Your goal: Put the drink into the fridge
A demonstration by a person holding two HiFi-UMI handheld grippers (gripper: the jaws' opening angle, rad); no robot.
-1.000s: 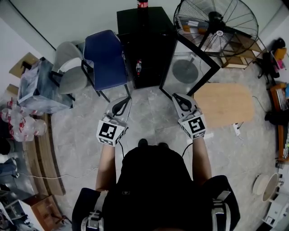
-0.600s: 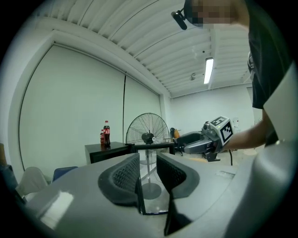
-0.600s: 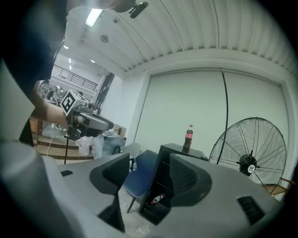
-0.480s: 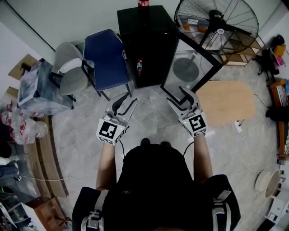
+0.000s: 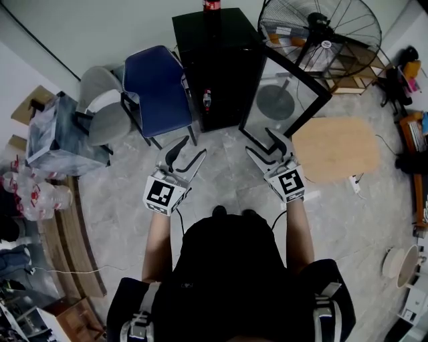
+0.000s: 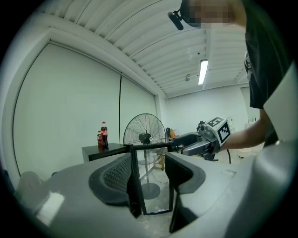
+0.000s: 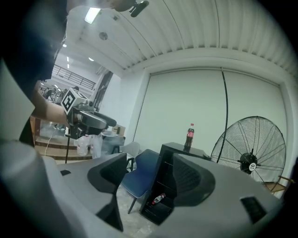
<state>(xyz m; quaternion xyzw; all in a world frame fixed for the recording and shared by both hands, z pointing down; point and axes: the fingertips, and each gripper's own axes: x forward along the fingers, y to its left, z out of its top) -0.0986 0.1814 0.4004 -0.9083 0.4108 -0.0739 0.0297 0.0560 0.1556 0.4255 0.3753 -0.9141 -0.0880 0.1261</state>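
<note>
Claws (image 5: 190, 148) (image 5: 259, 141) newly open, empty — bottle (image 5: 206, 99) inside fridge (image 5: 224, 67)

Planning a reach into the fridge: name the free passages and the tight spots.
Free: bare floor before the fridge; the fridge's open front, between blue chair and glass door. Tight: its low shelf, where a bottle lies.

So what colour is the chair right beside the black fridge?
The chair is dark blue, seen best in the head view.

We see the cola bottle (image 5: 211, 5) atop the black fridge (image 5: 224, 47) cut by the top edge; the small bottle (image 5: 206, 99) inside is too small to read.
</note>
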